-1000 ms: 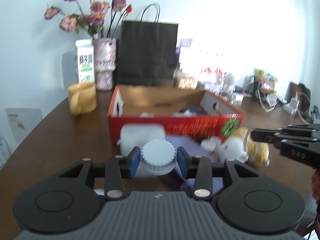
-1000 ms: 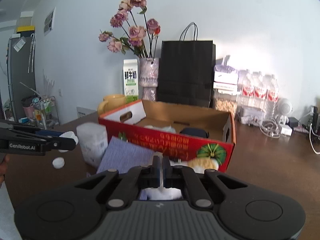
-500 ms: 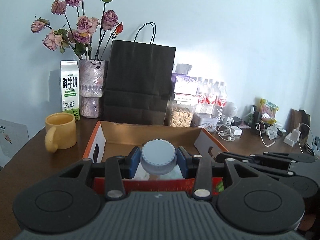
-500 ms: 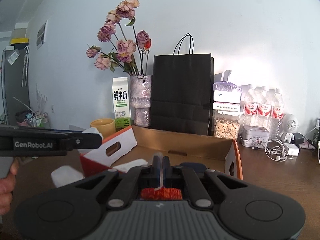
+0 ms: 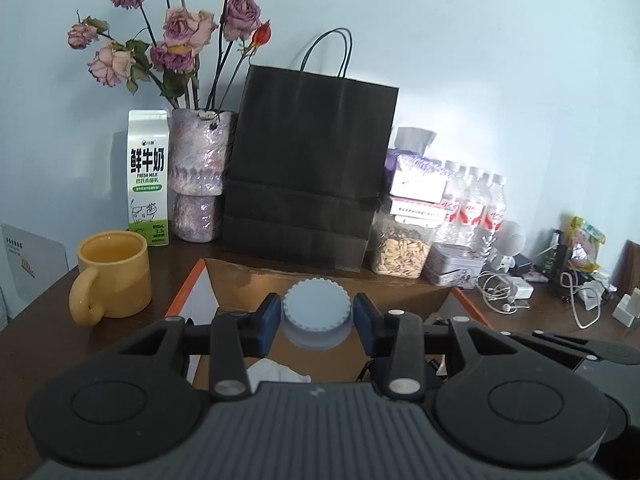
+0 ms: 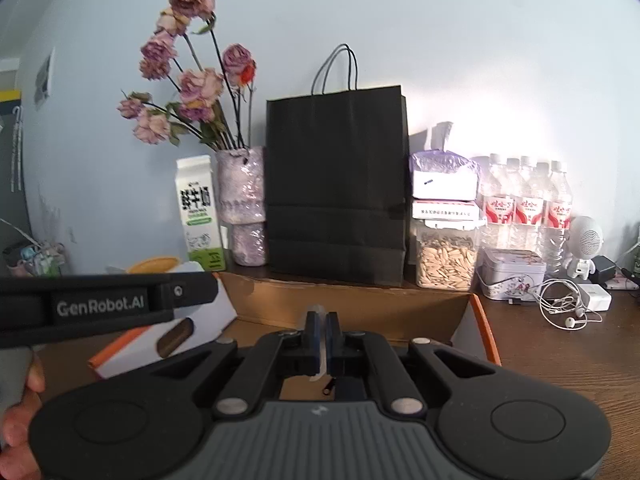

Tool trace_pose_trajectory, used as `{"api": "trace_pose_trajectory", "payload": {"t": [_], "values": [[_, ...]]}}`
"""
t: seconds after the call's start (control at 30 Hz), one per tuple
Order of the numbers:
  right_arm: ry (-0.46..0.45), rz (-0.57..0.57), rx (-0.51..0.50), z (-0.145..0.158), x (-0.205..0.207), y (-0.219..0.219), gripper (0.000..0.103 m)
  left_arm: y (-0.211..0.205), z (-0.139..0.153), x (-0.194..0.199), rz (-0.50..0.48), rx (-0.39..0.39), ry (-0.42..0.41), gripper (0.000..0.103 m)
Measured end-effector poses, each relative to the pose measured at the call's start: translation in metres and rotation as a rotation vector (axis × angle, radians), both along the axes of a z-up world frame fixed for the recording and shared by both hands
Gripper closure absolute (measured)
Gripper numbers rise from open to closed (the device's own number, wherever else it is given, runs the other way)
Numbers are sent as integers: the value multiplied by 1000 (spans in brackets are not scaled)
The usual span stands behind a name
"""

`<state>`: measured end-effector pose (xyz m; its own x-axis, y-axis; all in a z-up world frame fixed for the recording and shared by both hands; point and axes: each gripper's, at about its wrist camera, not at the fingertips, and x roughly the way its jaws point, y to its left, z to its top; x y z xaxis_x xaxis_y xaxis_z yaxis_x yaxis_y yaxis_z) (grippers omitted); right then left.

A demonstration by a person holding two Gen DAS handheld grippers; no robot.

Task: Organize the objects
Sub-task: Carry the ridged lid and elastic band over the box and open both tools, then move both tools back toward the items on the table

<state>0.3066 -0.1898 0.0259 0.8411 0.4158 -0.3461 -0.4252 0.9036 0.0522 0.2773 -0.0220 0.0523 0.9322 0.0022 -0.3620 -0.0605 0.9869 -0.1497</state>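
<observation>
- Behind my rig, a black paper bag (image 5: pixel 310 168) is standing at twelve o'clock, past the cardboard box (image 5: pixel 332 280).
- My left gripper (image 5: pixel 317 320) is pinching a ridged white cap (image 5: pixel 317 318).
- My right gripper (image 6: pixel 321 334) is pressing together on a thin clear strip (image 6: pixel 318 376).

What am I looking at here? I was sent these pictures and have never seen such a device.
A person holds a two-finger tool in each hand, with a camera on each looking forward along its fingers. One picture comes from the left tool, which grips a white ribbed cap of a container. The other comes from the right tool, shut on something thin and clear that I cannot identify. Both hang over an open cardboard box on a brown table. Behind stand a yellow mug, a milk carton and a black paper bag.
</observation>
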Motion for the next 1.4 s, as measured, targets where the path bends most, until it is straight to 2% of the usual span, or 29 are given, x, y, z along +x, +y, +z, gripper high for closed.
{"api": "trace_pose_trajectory", "payload": {"t": [0.23, 0.3, 0.33, 0.37, 0.4, 0.43, 0.47, 0.5, 1.1, 1.4], "values": [[37, -4, -3, -10, 6, -3, 101, 2, -10, 8, -1, 0, 32, 62], [39, -11, -6, -10, 7, -4, 95, 3, -10, 8, 1, -5, 35, 62], [44, -20, -11, -10, 6, -5, 93, 4, -10, 8, 5, -9, 38, 58], [47, -33, -20, -11, 6, -6, 88, 5, -10, 7, 7, -12, 40, 44], [53, -42, -23, -11, 7, -7, 72, 6, -10, 7, 12, -15, 40, 33], [63, -51, -25, -12, 7, -9, 58, 7, -10, 7, 23, -17, 37, 8], [71, -64, -27, -13, 8, -10, 26, 8, -10, 5, 38, -14, 30, 0], [76, -80, -33, -14, 9, -11, 0, 8, -9, 4, 49, -9, 21, 0], [59, -77, -47, -12, 0, -12, 0, 5, -7, -1, 33, -18, 19, 0], [15, -65, -42, -4, -22, -19, 0, 2, 3, -21, 6, -22, -31, 0]]}}
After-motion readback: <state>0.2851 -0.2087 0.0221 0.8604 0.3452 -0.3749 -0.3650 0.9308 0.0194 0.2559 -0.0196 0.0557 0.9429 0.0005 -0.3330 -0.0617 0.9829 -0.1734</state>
